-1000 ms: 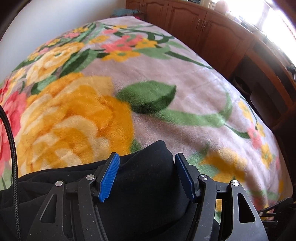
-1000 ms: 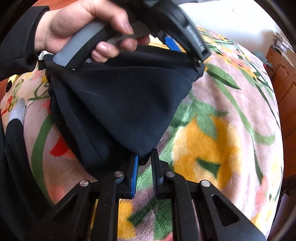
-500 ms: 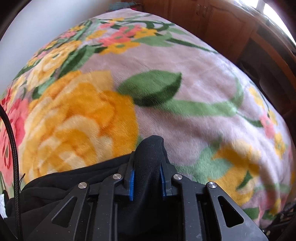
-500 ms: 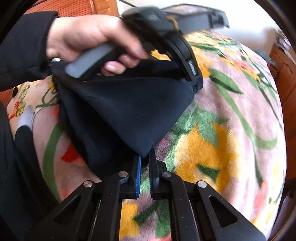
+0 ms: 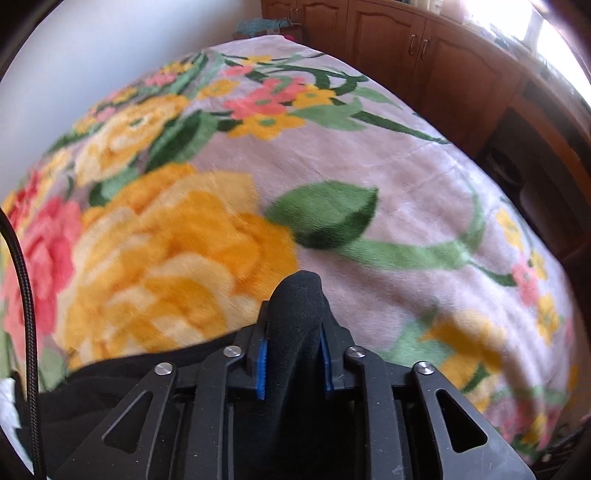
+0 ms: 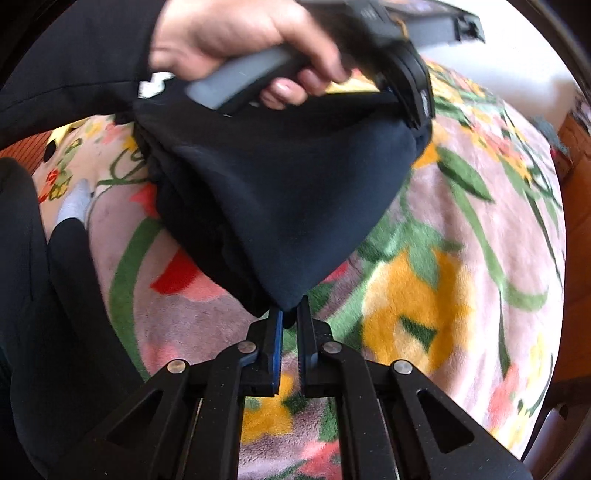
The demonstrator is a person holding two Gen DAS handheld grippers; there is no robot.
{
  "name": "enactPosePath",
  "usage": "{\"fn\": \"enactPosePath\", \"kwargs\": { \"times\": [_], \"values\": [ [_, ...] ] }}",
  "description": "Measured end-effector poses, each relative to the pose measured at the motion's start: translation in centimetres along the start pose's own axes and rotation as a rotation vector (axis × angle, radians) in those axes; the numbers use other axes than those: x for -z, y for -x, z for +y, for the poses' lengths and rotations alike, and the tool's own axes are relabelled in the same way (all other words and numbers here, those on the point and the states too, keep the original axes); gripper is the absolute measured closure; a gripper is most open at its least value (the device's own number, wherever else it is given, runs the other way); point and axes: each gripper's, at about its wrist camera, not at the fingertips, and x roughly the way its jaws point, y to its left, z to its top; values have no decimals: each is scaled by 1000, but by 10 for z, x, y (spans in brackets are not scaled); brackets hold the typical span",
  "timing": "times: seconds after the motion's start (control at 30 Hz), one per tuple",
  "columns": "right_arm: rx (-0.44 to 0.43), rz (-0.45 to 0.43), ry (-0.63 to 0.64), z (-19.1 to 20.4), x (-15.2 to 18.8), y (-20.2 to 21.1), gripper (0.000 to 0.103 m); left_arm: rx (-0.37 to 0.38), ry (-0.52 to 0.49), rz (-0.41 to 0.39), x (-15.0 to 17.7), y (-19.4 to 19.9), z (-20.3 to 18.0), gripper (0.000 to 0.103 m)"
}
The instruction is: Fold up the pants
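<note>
A floral blanket (image 5: 369,177) covers the bed and fills most of both views; everything else is placed against it. Wooden cabinets (image 5: 424,48) stand along the blanket's far right edge, and a pale wall (image 5: 74,55) runs along its far left side.

The black pants (image 6: 280,206) hang just above the blanket as a taut sheet stretched between the two grippers, with more dark cloth bunched on the blanket's near edge in the left wrist view.

A hand (image 6: 236,33) in a dark sleeve (image 6: 74,66) holds the grey handle of the left gripper (image 5: 293,356) above the blanket. Its jaws have just been closing and then eased slightly; they are clamped on a thick fold of the pants that bulges up between the blue pads (image 5: 261,369).

The right gripper (image 6: 290,317) is nearly closed, its tips pinching a low corner of the pants just above the blanket.
</note>
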Motion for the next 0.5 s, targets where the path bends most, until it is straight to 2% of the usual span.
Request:
{"fn": "enactPosePath", "kwargs": {
  "times": [0.1, 0.13, 0.23, 0.27, 0.33, 0.4, 0.5],
  "values": [
    [-39, -16, -67, -7, 1, 7, 95, 31, 15, -61, 3, 14, 4, 76],
    [-43, -25, -85, -9, 1, 11, 95, 46, 24, -85, 5, 22, 7, 72],
    [-52, -64, -135, -16, 1, 29, 92, 122, 29, -153, 15, 49, 14, 68],
    [-50, -78, -150, -19, 0, 35, 90, 121, 19, -180, 19, 60, 15, 66],
    [-32, -113, -178, -23, -3, 49, 79, 102, -3, -224, 29, 81, 16, 57],
    [6, -136, -189, -24, -9, 56, 72, 104, -4, -263, 44, 103, 19, 57],
    [31, -168, -238, -26, -23, 58, 68, 91, -11, -301, 74, 132, 23, 53]
  ]
}}
